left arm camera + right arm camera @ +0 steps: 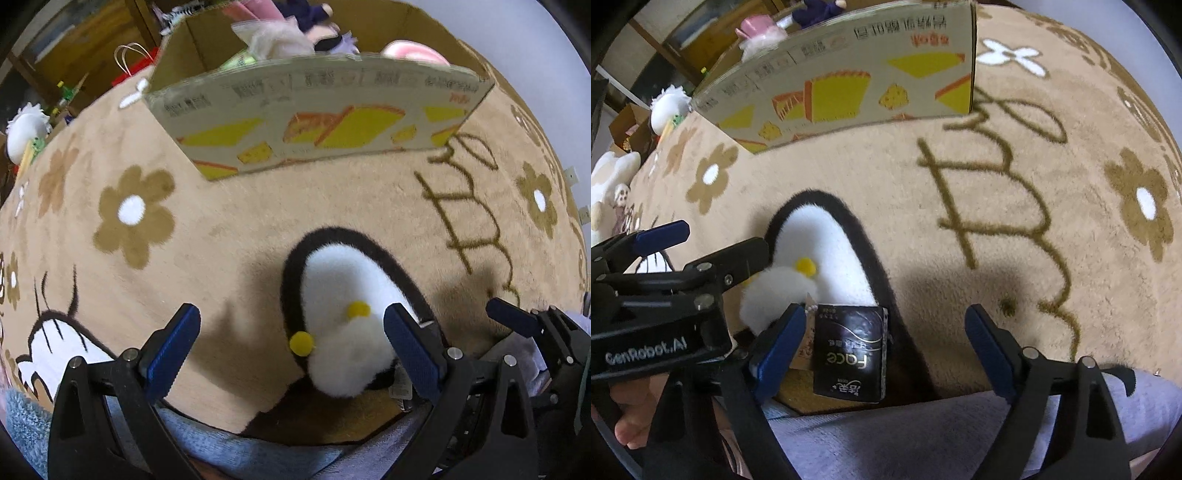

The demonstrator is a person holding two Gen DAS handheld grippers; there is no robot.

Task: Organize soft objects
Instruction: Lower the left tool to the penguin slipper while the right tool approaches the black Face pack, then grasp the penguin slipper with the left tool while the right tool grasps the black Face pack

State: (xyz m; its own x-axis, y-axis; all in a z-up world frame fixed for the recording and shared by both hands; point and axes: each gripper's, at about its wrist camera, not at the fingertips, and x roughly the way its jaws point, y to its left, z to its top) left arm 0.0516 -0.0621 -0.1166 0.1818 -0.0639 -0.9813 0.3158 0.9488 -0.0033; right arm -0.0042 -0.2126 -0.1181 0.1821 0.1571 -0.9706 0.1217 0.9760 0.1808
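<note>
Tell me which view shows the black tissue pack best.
The right wrist view: the black tissue pack lies unobstructed, its "Face" label readable. The left wrist view shows only a sliver behind the left hand-held gripper.

Both tongs side by side, left [291,350] and right [886,347], jaws wide apart.

A tan flowered rug [229,221] carries a cardboard box [317,114] and a penguin plush [343,295].

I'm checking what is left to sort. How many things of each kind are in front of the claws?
Plush: 1
Tissue pack: 1
Box: 1
Total: 3
</note>
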